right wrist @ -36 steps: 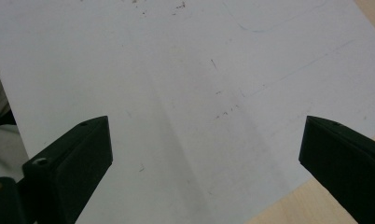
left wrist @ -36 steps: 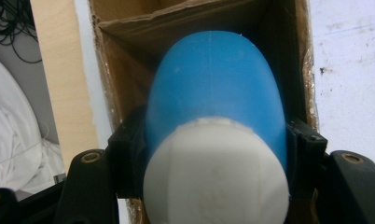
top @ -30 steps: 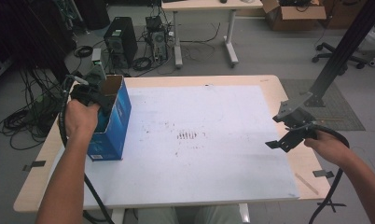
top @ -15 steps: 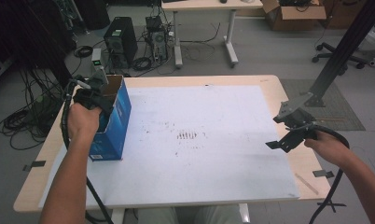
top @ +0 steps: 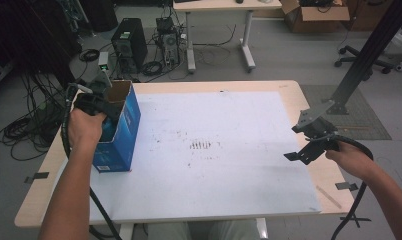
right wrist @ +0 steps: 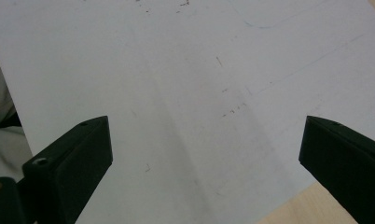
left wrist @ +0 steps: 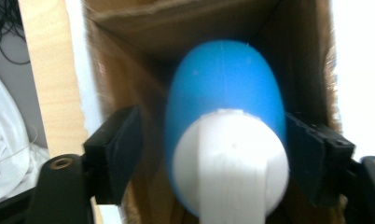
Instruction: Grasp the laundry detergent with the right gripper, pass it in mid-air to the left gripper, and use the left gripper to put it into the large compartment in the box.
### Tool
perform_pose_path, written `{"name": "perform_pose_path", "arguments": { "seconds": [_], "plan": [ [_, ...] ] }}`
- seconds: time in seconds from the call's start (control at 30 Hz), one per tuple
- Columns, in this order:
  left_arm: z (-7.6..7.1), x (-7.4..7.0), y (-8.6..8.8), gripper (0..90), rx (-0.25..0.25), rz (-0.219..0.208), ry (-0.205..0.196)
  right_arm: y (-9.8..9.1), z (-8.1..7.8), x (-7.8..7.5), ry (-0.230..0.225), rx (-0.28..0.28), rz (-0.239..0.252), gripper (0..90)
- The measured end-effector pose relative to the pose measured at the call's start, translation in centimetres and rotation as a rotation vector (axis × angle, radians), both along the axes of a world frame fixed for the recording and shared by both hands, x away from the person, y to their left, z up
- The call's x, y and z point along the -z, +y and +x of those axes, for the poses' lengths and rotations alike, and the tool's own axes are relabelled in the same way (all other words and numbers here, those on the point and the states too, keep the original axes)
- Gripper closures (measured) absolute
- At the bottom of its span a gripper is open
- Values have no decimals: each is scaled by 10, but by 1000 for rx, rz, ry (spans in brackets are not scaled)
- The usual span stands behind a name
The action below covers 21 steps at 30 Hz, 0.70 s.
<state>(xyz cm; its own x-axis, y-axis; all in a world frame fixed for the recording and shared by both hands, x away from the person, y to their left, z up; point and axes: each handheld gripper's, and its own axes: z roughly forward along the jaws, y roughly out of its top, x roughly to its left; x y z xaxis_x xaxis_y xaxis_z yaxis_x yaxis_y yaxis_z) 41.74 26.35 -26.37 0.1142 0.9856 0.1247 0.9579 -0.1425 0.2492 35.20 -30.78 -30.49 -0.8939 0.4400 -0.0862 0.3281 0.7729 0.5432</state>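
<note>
Your left gripper (left wrist: pixel 209 158) hangs over the open top of the blue cardboard box (top: pixel 120 132) at the left edge of the table (top: pixel 269 86), and its jaws have just been opening, so they now stand apart from the blue-and-white egg-shaped object (left wrist: pixel 225 140) between them inside the box. Your right gripper (right wrist: pixel 206 154) hovers above the white sheet (top: pixel 214 145) near the right edge of the table, jaws spread wide with nothing between them.

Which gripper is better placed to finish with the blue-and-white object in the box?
Left. The left gripper is at the mouth of the blue box, jaws just opened, straddling the blue-and-white object. The right gripper hangs open over bare white sheet.
</note>
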Motion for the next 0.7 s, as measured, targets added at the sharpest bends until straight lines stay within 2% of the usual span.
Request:
{"name": "perform_pose_path", "arguments": {
  "seconds": [0.3, 0.7],
  "plan": [
    [-8, -34, -4, 195, 25, -14, -70, 1, -2, -4, -8, -7, -1, 22],
    [-21, -85, -23, 122, 86, -20, -124, 0, -5, -16, -25, -4, 2, 22]
  ]
}}
